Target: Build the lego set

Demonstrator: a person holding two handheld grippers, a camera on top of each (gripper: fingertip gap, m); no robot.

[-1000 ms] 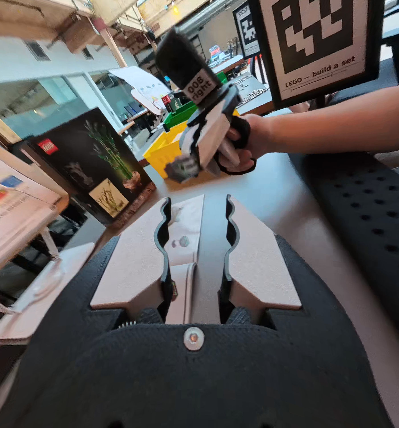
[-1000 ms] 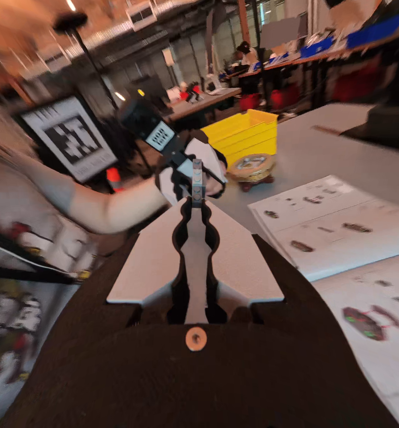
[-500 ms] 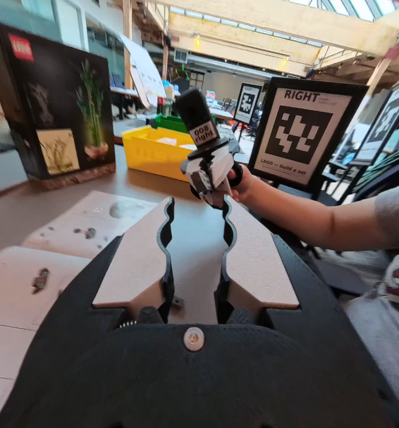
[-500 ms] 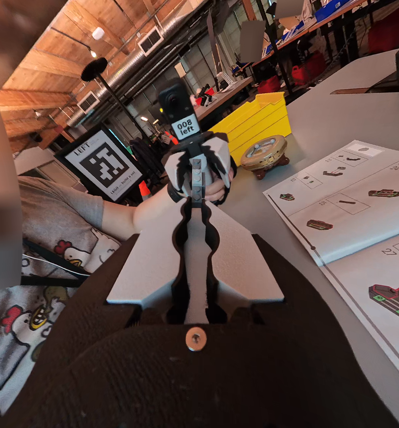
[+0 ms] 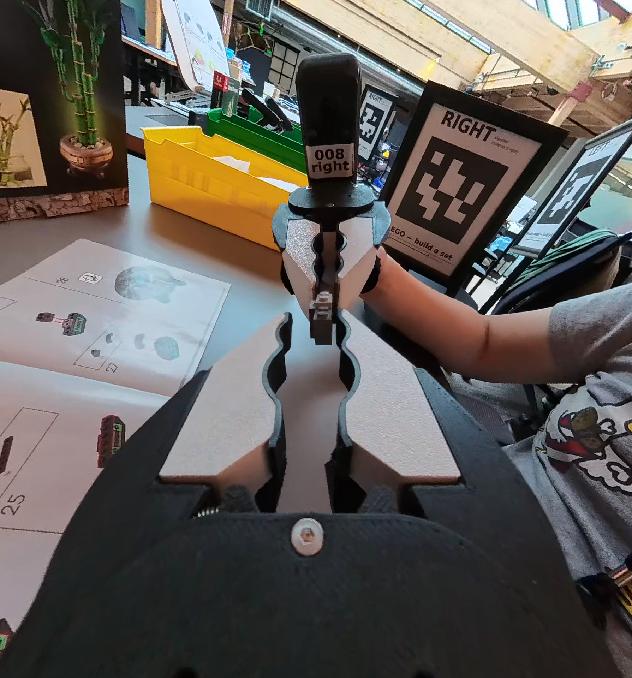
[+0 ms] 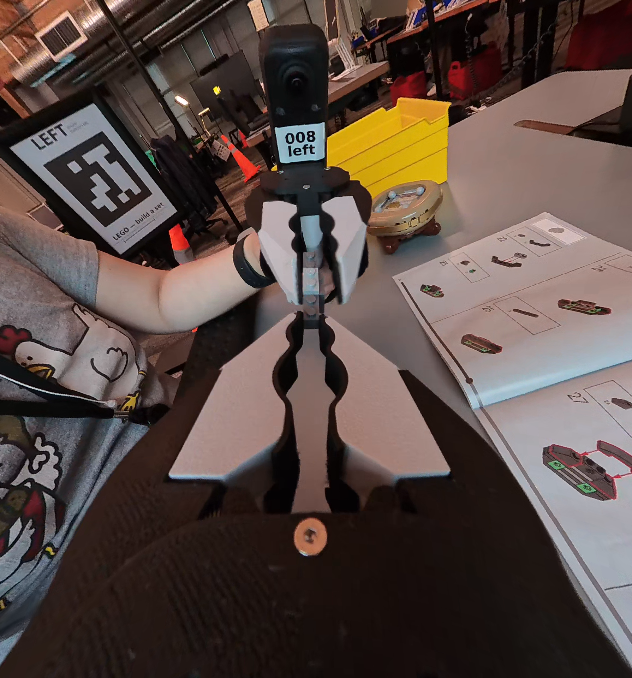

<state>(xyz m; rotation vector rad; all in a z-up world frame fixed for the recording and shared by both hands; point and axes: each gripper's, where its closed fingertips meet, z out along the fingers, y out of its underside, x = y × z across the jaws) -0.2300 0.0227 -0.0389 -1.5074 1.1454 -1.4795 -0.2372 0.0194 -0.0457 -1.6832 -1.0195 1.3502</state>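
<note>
My right gripper [image 6: 311, 317] is shut on a narrow grey lego piece [image 6: 311, 290] with studs, held up in the air. In the left wrist view the right gripper [image 5: 325, 299] points straight at me with the piece [image 5: 321, 323] sticking out of its tips. My left gripper [image 5: 314, 321] is open, and the piece's free end sits between its fingertips, close to the right one. In the right wrist view the left gripper [image 6: 316, 293] faces me, jaws apart around the piece. A round gold lego base [image 6: 404, 216] on brown feet stands on the table.
An open instruction booklet [image 6: 545, 312] lies on the grey table [image 6: 527, 176]; it also shows in the left wrist view [image 5: 87, 330]. A yellow bin [image 5: 215, 183] and the lego box [image 5: 50, 110] stand behind. Marker signs [image 5: 454, 190] and the person's arms flank the grippers. Only a small space, under 4 cm, lies between the two pairs of fingers. From either gripper's tips it is about 25 centimetres to the round gold lego base [image 6: 404, 216].
Both grippers swung round to face each other and came close. The held piece's end now lies between my left gripper's open fingers. The right gripper stayed shut on it.
</note>
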